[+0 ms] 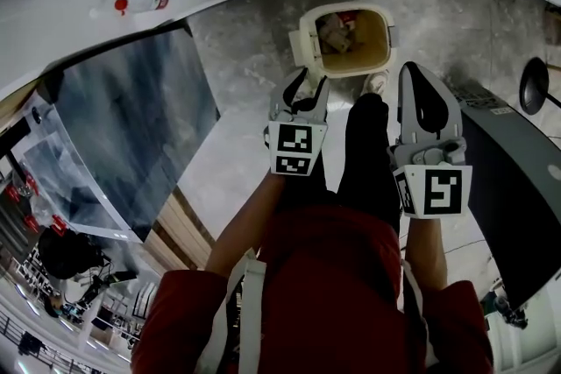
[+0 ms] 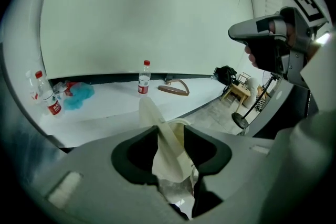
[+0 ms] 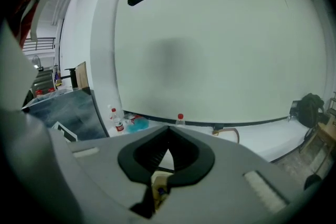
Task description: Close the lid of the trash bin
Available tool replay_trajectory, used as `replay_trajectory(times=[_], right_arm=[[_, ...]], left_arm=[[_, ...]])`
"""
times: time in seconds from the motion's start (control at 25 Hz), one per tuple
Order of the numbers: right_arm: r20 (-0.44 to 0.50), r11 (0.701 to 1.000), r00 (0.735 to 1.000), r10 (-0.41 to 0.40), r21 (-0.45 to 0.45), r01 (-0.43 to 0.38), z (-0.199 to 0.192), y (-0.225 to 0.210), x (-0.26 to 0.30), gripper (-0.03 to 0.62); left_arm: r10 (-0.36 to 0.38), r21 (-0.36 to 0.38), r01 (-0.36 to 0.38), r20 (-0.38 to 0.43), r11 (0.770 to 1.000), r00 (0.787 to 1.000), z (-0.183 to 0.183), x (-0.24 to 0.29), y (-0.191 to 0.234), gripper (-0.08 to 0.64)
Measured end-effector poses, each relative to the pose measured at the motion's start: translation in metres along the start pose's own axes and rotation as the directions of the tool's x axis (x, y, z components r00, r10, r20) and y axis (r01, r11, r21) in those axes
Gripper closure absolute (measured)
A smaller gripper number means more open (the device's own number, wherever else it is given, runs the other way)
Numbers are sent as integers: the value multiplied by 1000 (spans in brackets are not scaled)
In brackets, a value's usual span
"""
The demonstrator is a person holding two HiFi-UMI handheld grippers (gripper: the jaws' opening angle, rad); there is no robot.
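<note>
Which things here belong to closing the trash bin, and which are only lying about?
For the job: trash bin, its upright lid, left gripper, right gripper.
Lying about: bottles, blue fluffy thing, brown curved piece, black stand.

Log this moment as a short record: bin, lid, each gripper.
trash bin: on the floor, open, rubbish inside
lid: upright at the bin's left side in the head view
left gripper: jaws apart, lid edge between them, not clamped
right gripper: jaws together, nothing between them
task: lid not yet closed
</note>
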State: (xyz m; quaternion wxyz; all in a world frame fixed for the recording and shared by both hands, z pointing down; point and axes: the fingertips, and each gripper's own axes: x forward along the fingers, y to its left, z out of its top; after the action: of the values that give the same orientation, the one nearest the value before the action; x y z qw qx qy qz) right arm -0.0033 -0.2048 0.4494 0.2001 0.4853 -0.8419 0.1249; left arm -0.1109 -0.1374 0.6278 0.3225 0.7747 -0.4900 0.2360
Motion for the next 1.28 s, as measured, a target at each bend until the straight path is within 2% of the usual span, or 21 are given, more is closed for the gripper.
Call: replay_trajectory(times=[0.32,0.56,0.8,1.28], right_arm=[[14,999,999,48,-2,-48,-9,-38,-10,592],[-4,999,999,50,11,-50,-28,-80,-22,592],[-37,998,997,64,25,-63,-51,-117,-27,592],[-126,994,988,93,67,-85,-124,-167,-5,592]], left_arm=[[82,-25,-82,-7,996,997,5,11,-17,400],[75,-4,-75,-7,997,997,12,38,-59,400],[91,1,-91,-23,996,996,15,66,-82,400],[68,24,-67,-71,997,995,2,131,-123,400]])
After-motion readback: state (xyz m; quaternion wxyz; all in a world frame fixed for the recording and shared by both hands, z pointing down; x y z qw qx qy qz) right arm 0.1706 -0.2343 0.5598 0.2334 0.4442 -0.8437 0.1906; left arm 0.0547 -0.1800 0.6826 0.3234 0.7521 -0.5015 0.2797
